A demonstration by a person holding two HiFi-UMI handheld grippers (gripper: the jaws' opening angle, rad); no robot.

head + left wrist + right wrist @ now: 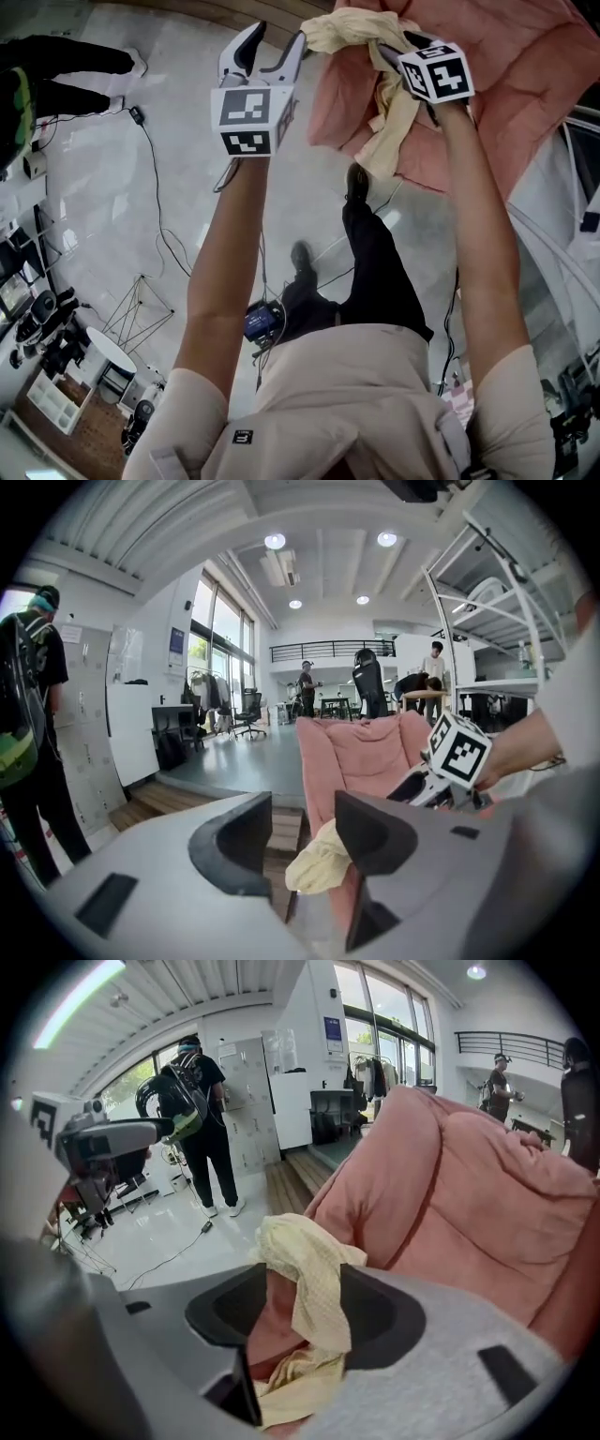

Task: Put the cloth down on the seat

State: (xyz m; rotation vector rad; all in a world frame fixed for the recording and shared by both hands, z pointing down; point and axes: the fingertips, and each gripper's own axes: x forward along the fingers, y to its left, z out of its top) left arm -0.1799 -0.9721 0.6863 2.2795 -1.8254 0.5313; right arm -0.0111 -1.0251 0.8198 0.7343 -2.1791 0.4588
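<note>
A pale yellow cloth (361, 33) hangs over the front of a pink padded seat (525, 84), its tail dangling down. My right gripper (394, 52) is in its folds. In the right gripper view the cloth (314, 1279) drapes loosely between the wide-apart jaws of that gripper (305, 1312), and neither pad presses on it. My left gripper (272, 56) stands open just left of the cloth, its right fingertip at the cloth's end. Nothing lies between its jaws in the left gripper view (302, 841); the cloth (319, 864) shows beyond them, against the seat (361, 761).
A person with a green backpack (28, 84) stands at the left on the pale floor, with cables (159, 206) trailing across it. A white shelf frame (572, 159) rises right of the seat. A wooden step (187, 799) lies before the seat. Desks and stands (84, 356) crowd the lower left.
</note>
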